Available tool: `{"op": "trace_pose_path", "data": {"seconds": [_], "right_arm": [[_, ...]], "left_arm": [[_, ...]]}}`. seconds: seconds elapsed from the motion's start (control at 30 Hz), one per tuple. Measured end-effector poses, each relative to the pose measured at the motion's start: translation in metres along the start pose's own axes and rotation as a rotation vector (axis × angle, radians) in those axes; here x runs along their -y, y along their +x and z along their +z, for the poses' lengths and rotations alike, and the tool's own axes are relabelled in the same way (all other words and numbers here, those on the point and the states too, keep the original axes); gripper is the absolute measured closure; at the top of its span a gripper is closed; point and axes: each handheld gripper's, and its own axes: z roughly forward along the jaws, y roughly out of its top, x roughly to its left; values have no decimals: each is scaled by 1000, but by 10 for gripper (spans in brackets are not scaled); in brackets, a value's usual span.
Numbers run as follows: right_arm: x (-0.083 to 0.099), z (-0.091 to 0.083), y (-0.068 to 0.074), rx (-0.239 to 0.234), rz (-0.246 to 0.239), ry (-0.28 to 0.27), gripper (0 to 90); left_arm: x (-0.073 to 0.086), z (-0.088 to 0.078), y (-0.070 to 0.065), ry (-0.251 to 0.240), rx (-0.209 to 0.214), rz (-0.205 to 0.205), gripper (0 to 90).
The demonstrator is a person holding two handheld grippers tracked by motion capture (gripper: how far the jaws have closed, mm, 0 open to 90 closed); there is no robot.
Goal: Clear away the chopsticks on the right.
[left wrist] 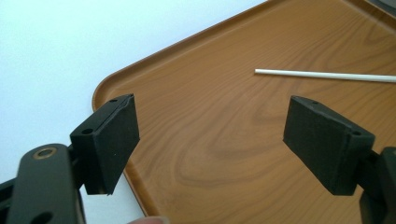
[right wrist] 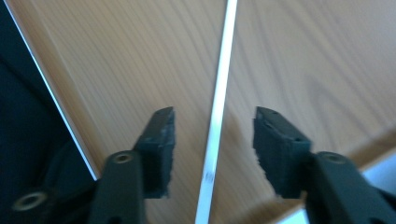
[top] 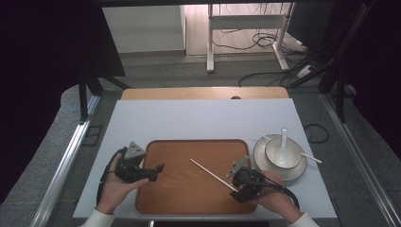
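A wooden tray [top: 189,194] lies at the near middle of the white table. A white chopstick [top: 213,174] rests slantwise on the tray. My right gripper [top: 239,189] hovers at the chopstick's near end, open. In the right gripper view the chopstick [right wrist: 218,112] runs between the two black pads without touching either. My left gripper [top: 158,169] is held at the tray's left rim, open and empty. In the left gripper view its pads frame the tray [left wrist: 224,135], with the chopstick [left wrist: 322,75] farther off.
At the right of the tray stands a white bowl [top: 283,152] on a plate [top: 265,163], with a white spoon [top: 283,139] in it. A second white stick [top: 309,158] lies across the plate. A wooden board [top: 203,93] edges the table's far side.
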Motion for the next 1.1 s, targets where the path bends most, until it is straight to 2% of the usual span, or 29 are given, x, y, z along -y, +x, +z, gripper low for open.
{"op": "trace_pose_path", "data": {"seconds": [0.13, 0.3, 0.43, 0.47, 0.5, 0.53, 0.7, 0.8, 0.93, 1.1], "right_arm": [[-7, 1, 3, -10, -1, -33, 412], [-20, 2, 4, -63, -8, -86, 426], [-34, 7, 4, -70, -15, -102, 450], [-38, 9, 4, -73, -19, -104, 473], [-45, 12, 5, -78, -33, -104, 542], [-45, 12, 5, -78, -33, -104, 542], [-63, 24, 6, -89, -64, -89, 743], [-72, 30, 5, -69, -84, -75, 815], [-77, 38, -2, -51, -69, -70, 886], [-75, 45, -11, -32, -45, -56, 894]], "left_arm": [[0, 0, 0, -3, -3, -2, 180], [0, 0, 0, -3, -4, -1, 180], [0, 0, 0, -1, -2, -1, 180], [0, 0, 1, -1, -3, 0, 180], [0, 0, 1, 0, -2, -1, 180], [1, -1, 1, 0, -2, -1, 180], [2, 0, 2, 2, -3, -6, 180], [2, 0, 3, 10, -4, 0, 180], [3, 2, 3, 12, -5, -6, 180], [4, 2, 4, 10, -8, -10, 180]]}}
